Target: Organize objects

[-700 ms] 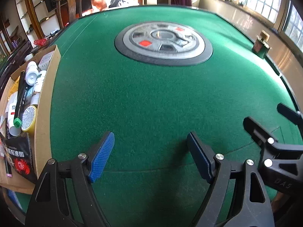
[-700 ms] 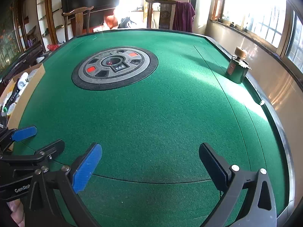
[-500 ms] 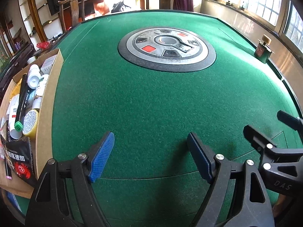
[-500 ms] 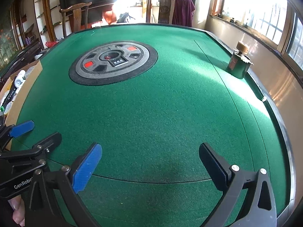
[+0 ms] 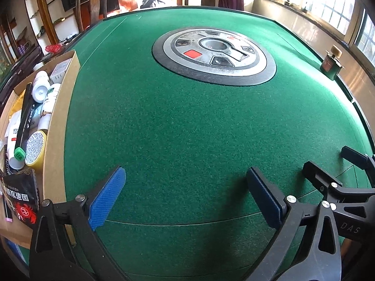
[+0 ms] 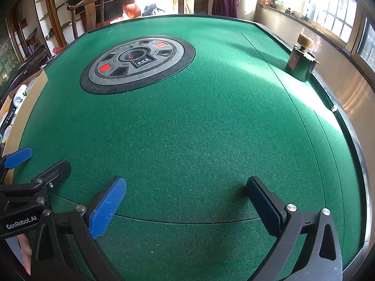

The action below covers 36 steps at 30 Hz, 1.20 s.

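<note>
Both grippers hover over a green felt table (image 5: 187,121). My left gripper (image 5: 185,175) is open, its blue pads wide apart with only felt between them; it also shows at the left of the right wrist view, left gripper (image 6: 44,159). My right gripper (image 6: 186,182) is open and empty too, seen beside the left one as right gripper (image 5: 328,159). A cardboard box (image 5: 58,121) at the table's left edge holds white bottles (image 5: 41,86), a yellow tape roll (image 5: 35,147), a black pen with a green cap (image 5: 23,126) and a black pouch (image 5: 21,201).
A round grey and black console (image 5: 213,56) with red buttons sits in the table's middle. A dark green jar with a cork stopper (image 6: 301,63) stands at the right rim. Wooden chairs (image 6: 86,16) and shelves stand beyond the far edge. Windows line the right wall.
Both grippers stay wide open and empty. In the right wrist view the console and the jar have slid upward in the picture. The left view has shifted only slightly.
</note>
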Tool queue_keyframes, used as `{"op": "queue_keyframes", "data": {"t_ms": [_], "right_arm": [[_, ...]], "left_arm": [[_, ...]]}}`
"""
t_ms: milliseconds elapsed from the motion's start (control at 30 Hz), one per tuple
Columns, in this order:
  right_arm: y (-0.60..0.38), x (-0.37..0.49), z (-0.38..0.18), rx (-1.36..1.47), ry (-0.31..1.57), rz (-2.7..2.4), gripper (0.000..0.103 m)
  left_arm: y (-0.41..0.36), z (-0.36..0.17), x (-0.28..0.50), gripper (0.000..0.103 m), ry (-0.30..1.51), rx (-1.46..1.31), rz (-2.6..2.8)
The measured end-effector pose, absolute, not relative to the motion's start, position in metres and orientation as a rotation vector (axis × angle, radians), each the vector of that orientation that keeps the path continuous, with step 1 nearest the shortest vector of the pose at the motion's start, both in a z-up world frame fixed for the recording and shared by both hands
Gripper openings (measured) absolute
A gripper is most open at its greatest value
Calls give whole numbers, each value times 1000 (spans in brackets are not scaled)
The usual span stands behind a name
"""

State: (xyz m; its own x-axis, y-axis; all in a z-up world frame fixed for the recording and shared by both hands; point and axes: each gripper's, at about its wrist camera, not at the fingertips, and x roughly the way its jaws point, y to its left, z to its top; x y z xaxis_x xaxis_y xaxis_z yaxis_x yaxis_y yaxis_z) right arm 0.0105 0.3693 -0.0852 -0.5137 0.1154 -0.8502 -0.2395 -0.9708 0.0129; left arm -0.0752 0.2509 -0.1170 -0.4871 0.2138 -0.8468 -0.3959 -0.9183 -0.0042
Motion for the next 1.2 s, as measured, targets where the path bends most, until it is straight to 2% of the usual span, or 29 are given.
{"op": "queue_keyframes", "data": {"t_ms": [1200], "right_arm": [[364,7,-85,-1437,177,2544,103]], "left_arm": [[252,-115,-76,103,271,-1346,2423]]}}
